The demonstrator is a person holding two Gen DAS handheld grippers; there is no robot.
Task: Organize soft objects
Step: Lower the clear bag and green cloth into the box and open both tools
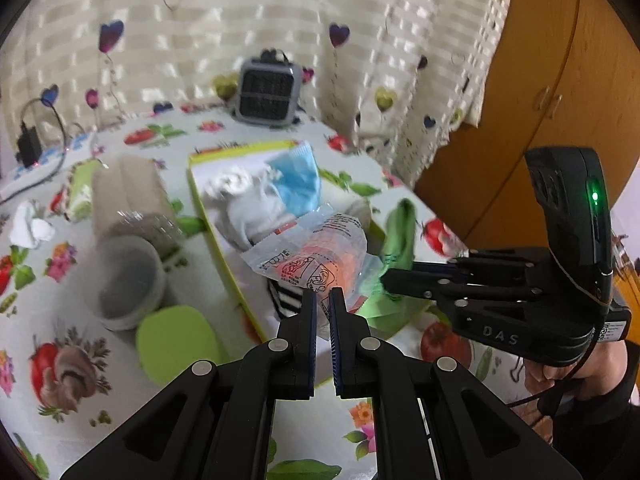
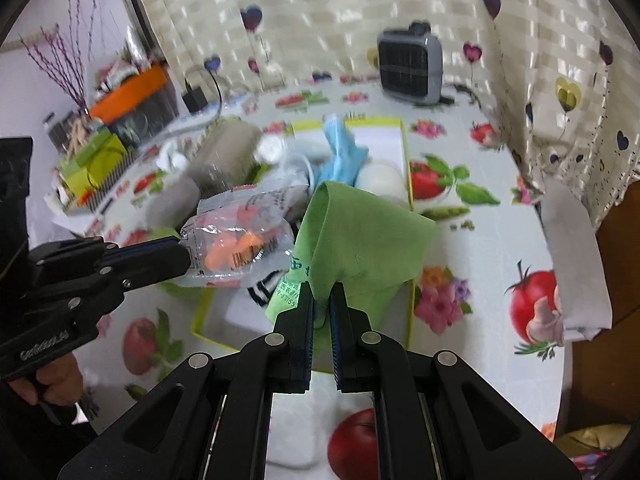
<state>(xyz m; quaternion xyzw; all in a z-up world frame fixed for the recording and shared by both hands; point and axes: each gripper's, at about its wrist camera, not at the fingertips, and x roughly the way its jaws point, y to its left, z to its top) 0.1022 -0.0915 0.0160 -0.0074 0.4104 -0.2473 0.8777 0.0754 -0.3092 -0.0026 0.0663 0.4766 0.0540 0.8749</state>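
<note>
heater behind box, cup beside

Home room, fruit-print tablecloth, heart-patterned curtain, wooden cupboard, small heater

So I count 2 grippers: left gripper and right gripper. Then 1 clear packet, 1 green cloth, 1 blue mask, 1 yellow-edged box, 1 gray heater, 1 green sponge.
</note>
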